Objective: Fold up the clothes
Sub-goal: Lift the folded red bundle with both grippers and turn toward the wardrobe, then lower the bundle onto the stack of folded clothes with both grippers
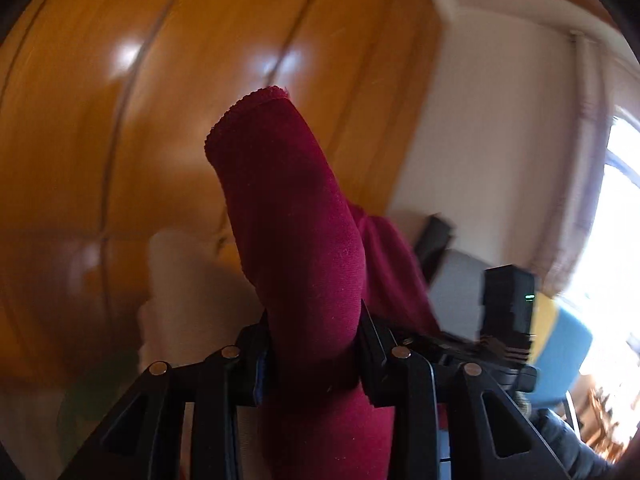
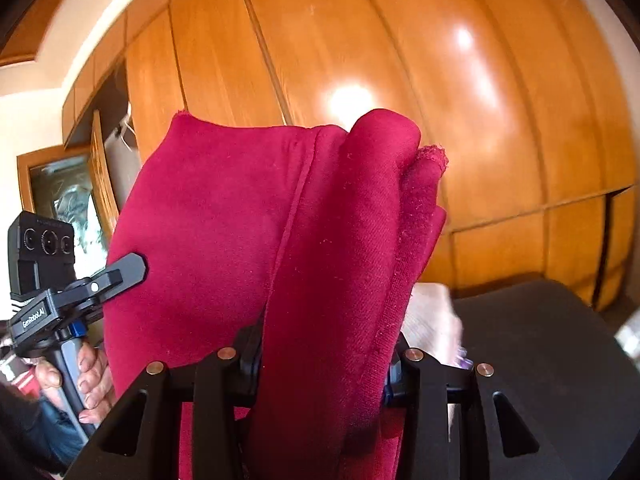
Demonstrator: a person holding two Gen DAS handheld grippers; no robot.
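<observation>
A dark red garment (image 1: 296, 216) is held up in the air between both grippers. My left gripper (image 1: 314, 344) is shut on a bunched fold of it, which sticks up past the fingers. My right gripper (image 2: 326, 352) is shut on a thicker bunch of the same red garment (image 2: 248, 216), with a seam and a raw edge showing. In the right wrist view the left gripper (image 2: 132, 266) shows at the left, held in a hand, touching the cloth's edge. In the left wrist view the right gripper's body (image 1: 508, 304) shows at the right.
Glossy wooden wardrobe doors (image 2: 400, 40) fill the background. A pale folded cloth (image 2: 432, 320) lies by a black chair seat (image 2: 540, 344). In the left wrist view a white wall (image 1: 500, 140), a bright window (image 1: 620, 220), a blue and yellow chair (image 1: 560, 344) and a pale pile (image 1: 184, 280) show.
</observation>
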